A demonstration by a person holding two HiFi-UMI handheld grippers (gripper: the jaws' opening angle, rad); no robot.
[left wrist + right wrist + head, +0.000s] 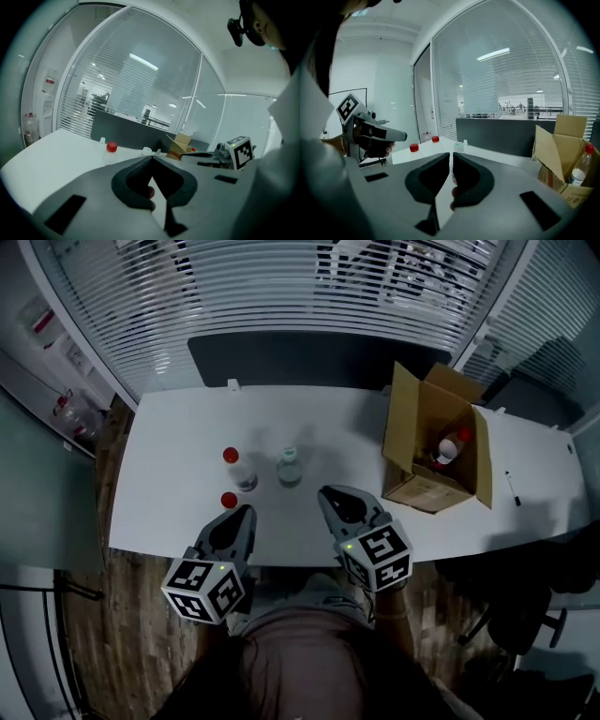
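Both grippers hover over the near edge of a white table (169, 456). My left gripper (246, 510) is shut and holds nothing; a red-capped bottle (229, 501) stands just ahead of its tip. A second red-capped bottle (234, 468) stands a little farther back. My right gripper (326, 491) is also shut and holds nothing, and a pale-capped clear bottle (289, 466) stands ahead of it to the left. In the left gripper view the jaw tips meet (152, 158). In the right gripper view the jaws (452, 154) leave only a thin slit.
An open cardboard box (417, 442) lies at the table's right with a red-capped bottle (448, 448) inside. A pen (512, 487) lies beyond the box. A dark panel (309, 357) and blinds run along the far side. An office chair (525, 615) stands at the lower right.
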